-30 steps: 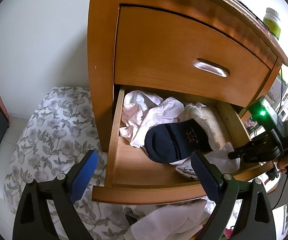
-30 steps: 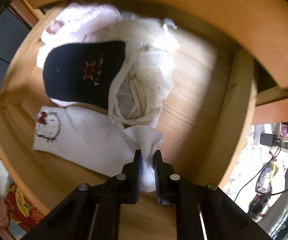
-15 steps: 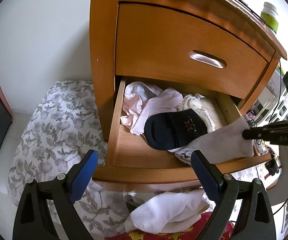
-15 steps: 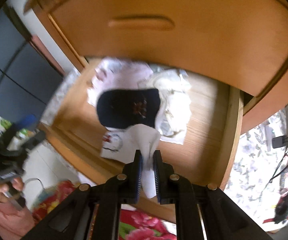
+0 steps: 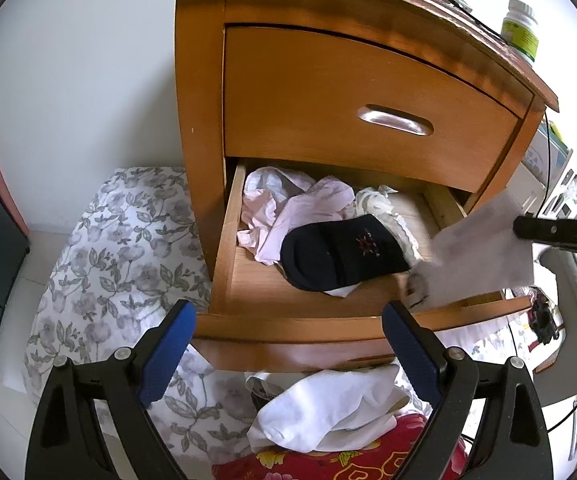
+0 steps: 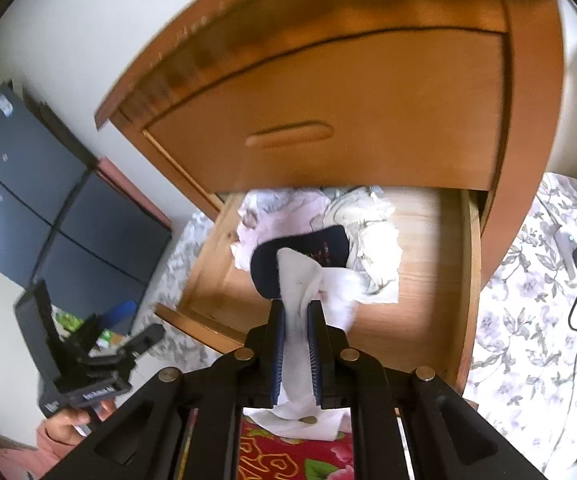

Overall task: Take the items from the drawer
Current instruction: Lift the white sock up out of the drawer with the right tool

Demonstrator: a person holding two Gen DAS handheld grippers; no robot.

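The nightstand [image 5: 328, 92] is glossy varnished wood with a brushed metal handle [image 5: 395, 120]; the white sock [image 6: 300, 320] is soft ribbed knit cloth.

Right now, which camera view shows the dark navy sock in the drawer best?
The left wrist view: the navy sock lies whole and sharp in the open drawer. In the right wrist view it is blurred and half hidden behind the white sock held in the right gripper.

- I count two wooden drawers: one shut upper drawer [image 5: 368, 108], one open lower drawer [image 5: 224, 264].
- One navy sock [image 5: 340, 252].
- One white sock [image 6: 308, 280].
- One green-labelled white bottle [image 5: 522, 32].
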